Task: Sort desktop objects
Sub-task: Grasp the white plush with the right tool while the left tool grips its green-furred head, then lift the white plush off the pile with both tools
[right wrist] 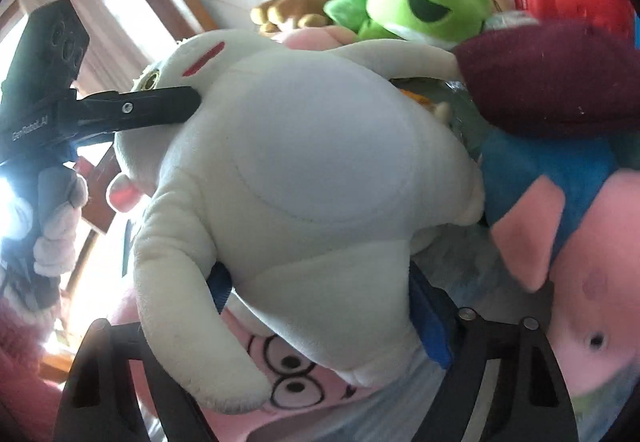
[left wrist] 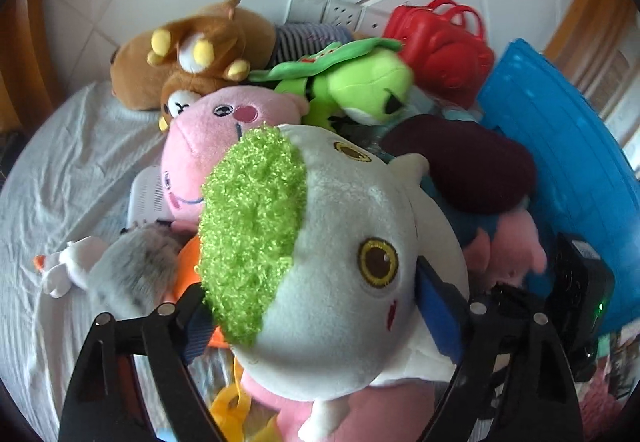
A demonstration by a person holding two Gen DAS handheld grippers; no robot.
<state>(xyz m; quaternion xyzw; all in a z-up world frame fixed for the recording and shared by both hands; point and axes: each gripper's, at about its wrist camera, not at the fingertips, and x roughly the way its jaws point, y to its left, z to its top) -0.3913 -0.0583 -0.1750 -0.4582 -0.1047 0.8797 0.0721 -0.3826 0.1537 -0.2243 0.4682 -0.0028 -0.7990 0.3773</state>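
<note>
white plush with the green fuzzy head is pinched between both my left tongs and right tongs, lifted above the toy pile, leaving nearly everything unsorted.

Home bedroom, plush toys, wrinkled bedsheet

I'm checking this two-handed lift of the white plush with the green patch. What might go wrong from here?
1. Both the left gripper and right gripper hold the white plush by soft, rounded sides, so it may slip out.
2. The pile crowds it: the maroon cushion and pink pig touch it and might be dragged along.
</note>
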